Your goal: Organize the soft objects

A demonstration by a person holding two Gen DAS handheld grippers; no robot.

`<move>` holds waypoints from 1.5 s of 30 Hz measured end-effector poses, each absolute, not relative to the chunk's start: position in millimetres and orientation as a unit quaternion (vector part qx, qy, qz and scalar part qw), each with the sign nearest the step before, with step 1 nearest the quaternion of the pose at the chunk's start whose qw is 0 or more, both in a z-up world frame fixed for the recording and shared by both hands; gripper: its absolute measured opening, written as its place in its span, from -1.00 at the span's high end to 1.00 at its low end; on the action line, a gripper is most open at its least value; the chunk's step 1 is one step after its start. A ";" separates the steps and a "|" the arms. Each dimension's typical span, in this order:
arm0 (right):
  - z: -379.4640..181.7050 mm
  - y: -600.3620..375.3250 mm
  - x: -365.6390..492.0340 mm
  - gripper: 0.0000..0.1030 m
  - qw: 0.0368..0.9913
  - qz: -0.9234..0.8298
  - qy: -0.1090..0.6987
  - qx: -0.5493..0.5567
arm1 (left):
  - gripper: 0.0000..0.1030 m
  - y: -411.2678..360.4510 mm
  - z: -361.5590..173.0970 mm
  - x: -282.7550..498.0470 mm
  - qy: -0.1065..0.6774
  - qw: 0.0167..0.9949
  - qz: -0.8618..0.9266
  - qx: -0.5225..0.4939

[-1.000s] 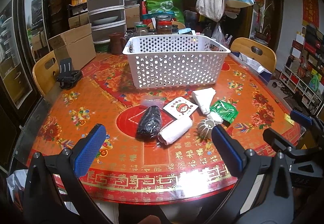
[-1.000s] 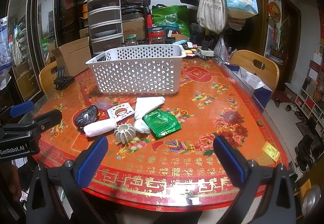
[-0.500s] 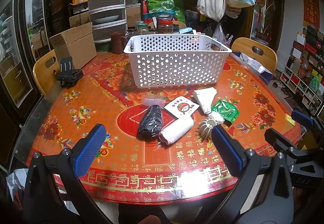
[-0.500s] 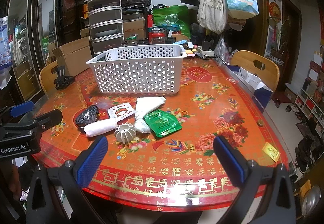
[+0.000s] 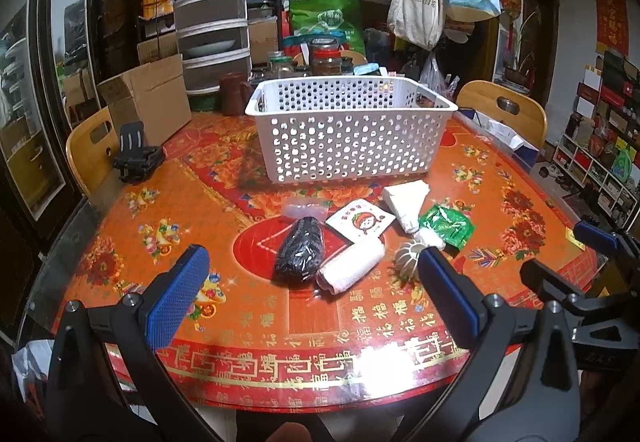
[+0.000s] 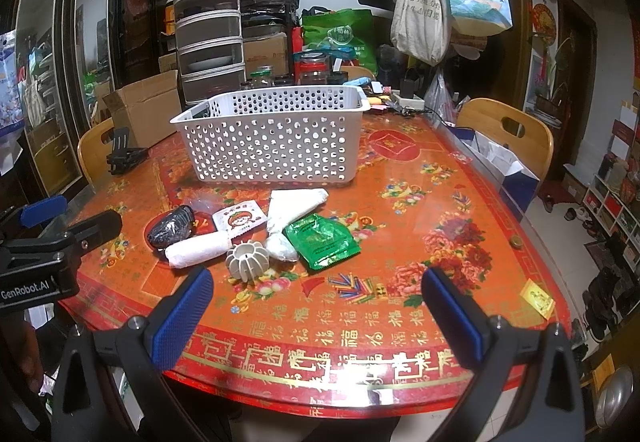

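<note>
A white perforated basket [image 5: 352, 134] [image 6: 272, 142] stands mid-table. In front of it lies a cluster: a black wrapped bundle [image 5: 300, 252] [image 6: 170, 228], a white roll [image 5: 352, 268] [image 6: 198, 248], a white cartoon-printed pouch [image 5: 360, 220] [image 6: 240, 220], a white cone-shaped bag [image 5: 404, 202] [image 6: 292, 208], a green foil packet [image 5: 448, 224] [image 6: 322, 242] and a ribbed white ball [image 5: 408, 260] [image 6: 246, 262]. My left gripper [image 5: 312, 304] hovers open over the table's near edge, short of the bundle. My right gripper [image 6: 316, 316] is open too, short of the green packet.
The round table [image 5: 160, 226] carries a red patterned cover. A black clamp stand [image 5: 138, 158] sits at the left edge near a cardboard box [image 5: 148, 98]. Wooden chairs [image 6: 508, 134] flank the table. Jars, stacked drawers and hanging bags crowd the back.
The view has shifted very slightly; both grippers stay open and nearly still. No object on the table has moved.
</note>
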State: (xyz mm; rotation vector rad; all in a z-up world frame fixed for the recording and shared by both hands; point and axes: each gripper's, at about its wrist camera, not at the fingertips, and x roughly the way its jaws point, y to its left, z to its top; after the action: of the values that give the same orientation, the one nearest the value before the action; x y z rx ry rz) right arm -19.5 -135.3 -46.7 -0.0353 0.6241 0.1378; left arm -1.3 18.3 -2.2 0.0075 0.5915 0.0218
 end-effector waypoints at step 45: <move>-122.7 -80.7 54.9 0.04 0.902 0.191 0.388 -0.012 | -0.63 72.3 -92.0 110.3 0.372 0.927 -0.038 -0.033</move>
State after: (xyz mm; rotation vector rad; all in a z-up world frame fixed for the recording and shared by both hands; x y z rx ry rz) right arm 54.9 -80.7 -122.7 -0.0251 0.8027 0.3943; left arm 110.3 72.3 -92.0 -0.0679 0.7634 -0.0772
